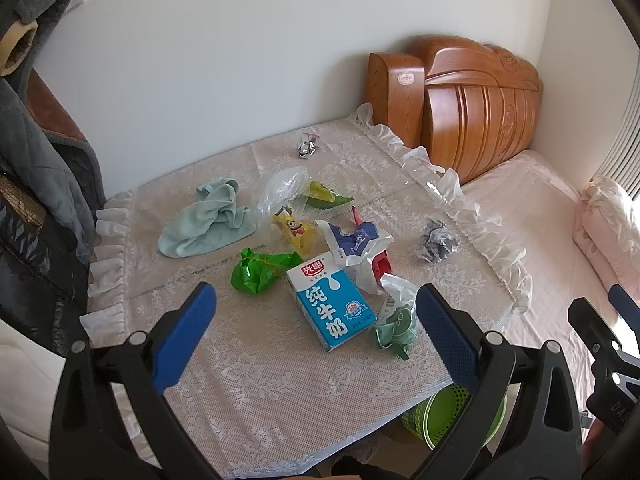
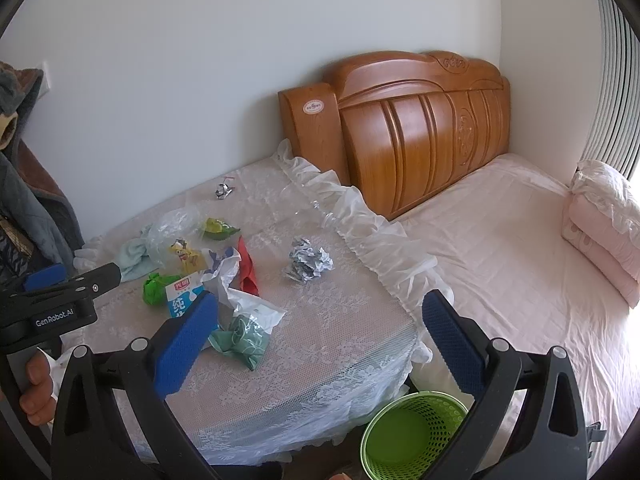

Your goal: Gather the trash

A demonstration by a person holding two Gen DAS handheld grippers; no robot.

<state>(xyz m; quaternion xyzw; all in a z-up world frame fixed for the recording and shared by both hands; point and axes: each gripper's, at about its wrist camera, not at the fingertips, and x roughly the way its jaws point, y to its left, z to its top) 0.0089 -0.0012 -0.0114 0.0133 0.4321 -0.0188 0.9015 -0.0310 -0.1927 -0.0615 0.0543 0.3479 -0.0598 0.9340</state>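
Since the carton [image 1: 331, 305] lies dead ahead between my left gripper [image 1: 316, 332] fingers, long axis running away to the near right, left takes it. Both grippers gape wide, empty; right gripper [image 2: 320, 344] hovers nearer the bin [image 2: 414, 436].

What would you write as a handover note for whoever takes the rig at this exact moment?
Left gripper: open, holding nothing, above the milk carton.
Right gripper: open, holding nothing, over the table's near right edge.
Trash is all on the lace-covered table: milk carton, green foil wrapper, crumpled paper ball, clear plastic bag, yellow cartoon wrapper, foil scrap at the back.
Green basket sits on the floor by the table; what shows of its inside looks empty.
Done: nothing. Left: everything.
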